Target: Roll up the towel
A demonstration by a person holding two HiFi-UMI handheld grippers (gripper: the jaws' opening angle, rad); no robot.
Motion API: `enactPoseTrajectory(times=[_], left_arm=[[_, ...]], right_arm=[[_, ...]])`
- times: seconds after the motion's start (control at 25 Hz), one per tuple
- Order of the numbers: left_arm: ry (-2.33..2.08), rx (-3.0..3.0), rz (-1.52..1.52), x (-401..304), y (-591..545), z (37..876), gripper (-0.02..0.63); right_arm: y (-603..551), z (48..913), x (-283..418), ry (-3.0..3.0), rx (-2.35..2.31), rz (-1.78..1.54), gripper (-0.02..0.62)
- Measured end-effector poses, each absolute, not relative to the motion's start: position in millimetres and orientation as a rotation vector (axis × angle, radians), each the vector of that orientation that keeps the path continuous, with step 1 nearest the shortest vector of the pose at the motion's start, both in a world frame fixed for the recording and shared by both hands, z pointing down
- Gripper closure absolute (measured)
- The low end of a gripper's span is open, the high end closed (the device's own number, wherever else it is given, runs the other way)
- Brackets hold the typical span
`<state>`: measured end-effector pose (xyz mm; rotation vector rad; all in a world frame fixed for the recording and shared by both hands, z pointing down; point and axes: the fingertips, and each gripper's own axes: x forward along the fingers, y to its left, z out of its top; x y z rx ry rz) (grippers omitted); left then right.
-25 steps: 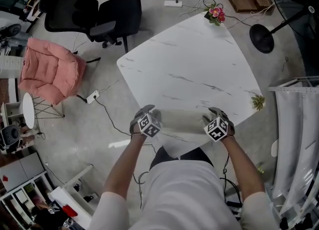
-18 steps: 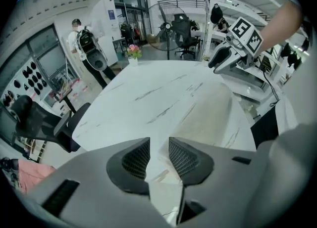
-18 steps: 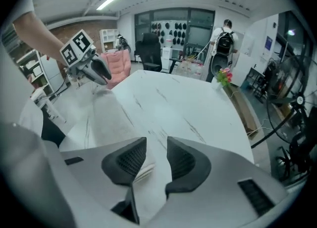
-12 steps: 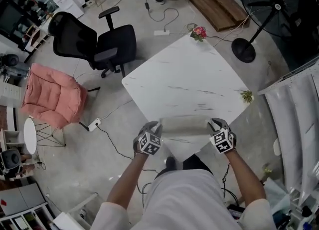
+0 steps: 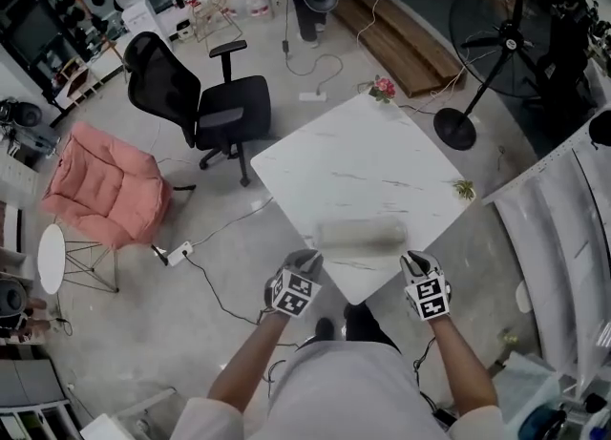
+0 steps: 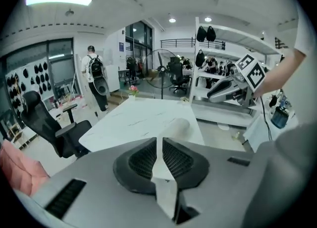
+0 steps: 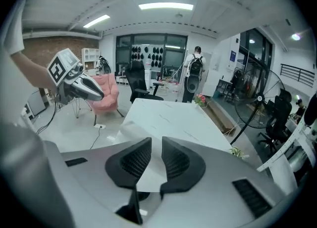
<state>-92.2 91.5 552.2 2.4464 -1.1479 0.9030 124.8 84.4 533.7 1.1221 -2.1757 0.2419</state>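
The towel [image 5: 363, 235] lies rolled into a pale cylinder near the front corner of the white marble table [image 5: 363, 157]. My left gripper [image 5: 307, 259] hangs off the table's edge, left of and nearer to me than the roll. The right gripper [image 5: 412, 259] hangs likewise off the roll's right end. Neither touches the towel. In the left gripper view the roll [image 6: 176, 125] lies beyond my left gripper [image 6: 159, 140], whose jaws are closing with a narrow gap and nothing between them. In the right gripper view the towel [image 7: 124, 129] shows past my right gripper [image 7: 156, 145], also closing and empty.
A black office chair [image 5: 205, 104] and a pink cushioned chair [image 5: 100, 185] stand left of the table. Flowers [image 5: 384, 88] and a small plant [image 5: 465, 187] sit at table corners. A floor fan [image 5: 506, 42], floor cables and a white rack [image 5: 563, 228] lie right. A person with a backpack [image 6: 94, 73] stands far off.
Both grippers have let go of the roll's ends, risen and drawn back toward me, their jaws narrowing. The rolled towel stays on the table.
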Motion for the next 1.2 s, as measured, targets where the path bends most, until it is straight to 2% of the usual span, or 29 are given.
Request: enactPoseTrajectory(times=[0.52, 1.04, 1.2], left_arm=[[-1.147, 2.494, 0.713, -97, 158, 489, 0.589], [-1.285, 2.474, 0.492, -75, 200, 421, 0.589], [-1.34, 2.461, 0.397, -73, 213, 401, 0.589]], right_arm=[[172, 448, 110, -2.362, 1.26, 0.297, 0.578], [199, 385, 140, -2.539, 1.309, 0.305, 0.583], [202, 364, 150, -2.561, 1.267, 0.219, 0.583]])
